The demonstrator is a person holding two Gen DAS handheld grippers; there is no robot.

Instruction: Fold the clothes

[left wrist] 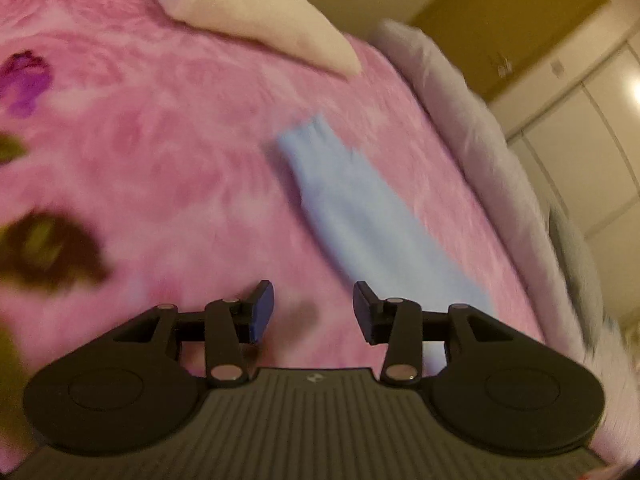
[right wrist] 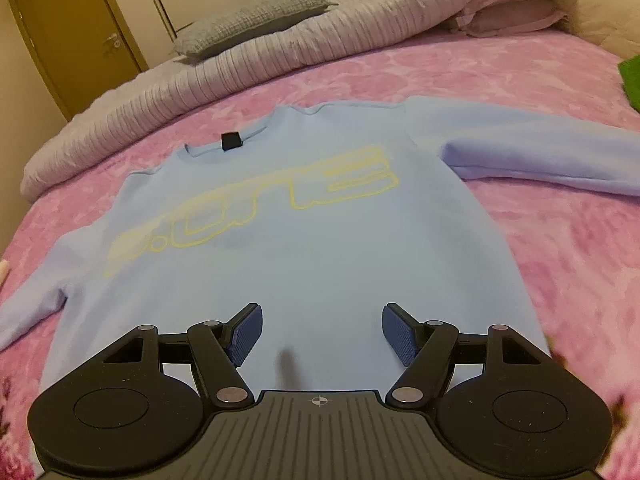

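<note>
Sweatshirt (right wrist: 304, 240), pale blue, lies spread flat on the pink bedspread (right wrist: 560, 272), front up, and both tongs hang over it with nothing held. The right tongs (right wrist: 322, 334) have their blue pads (right wrist: 246, 334) well apart, hovering just above the near hem, about midway across the body. From there the garment runs straight away: hem near, collar far, so its long axis points along the fingers. One sleeve stretches out to the far right, the other trails off to the near left.

The left tongs (left wrist: 313, 312) are also spread wide, over bare bedspread, with a blue sleeve (left wrist: 360, 208) lying just to the right of their tips and running away toward the far right; this view is blurred, so finer detail is lost. That sleeve seems closest to the left tongs, the hem to the right.

Yellow outlined lettering crosses the chest, a small dark tag sits at the collar, and the cloth looks smooth, unfolded. Beyond it lie a grey quilt (right wrist: 240, 68), a pillow (right wrist: 256, 16) and a cream cloth (left wrist: 248, 8).
</note>
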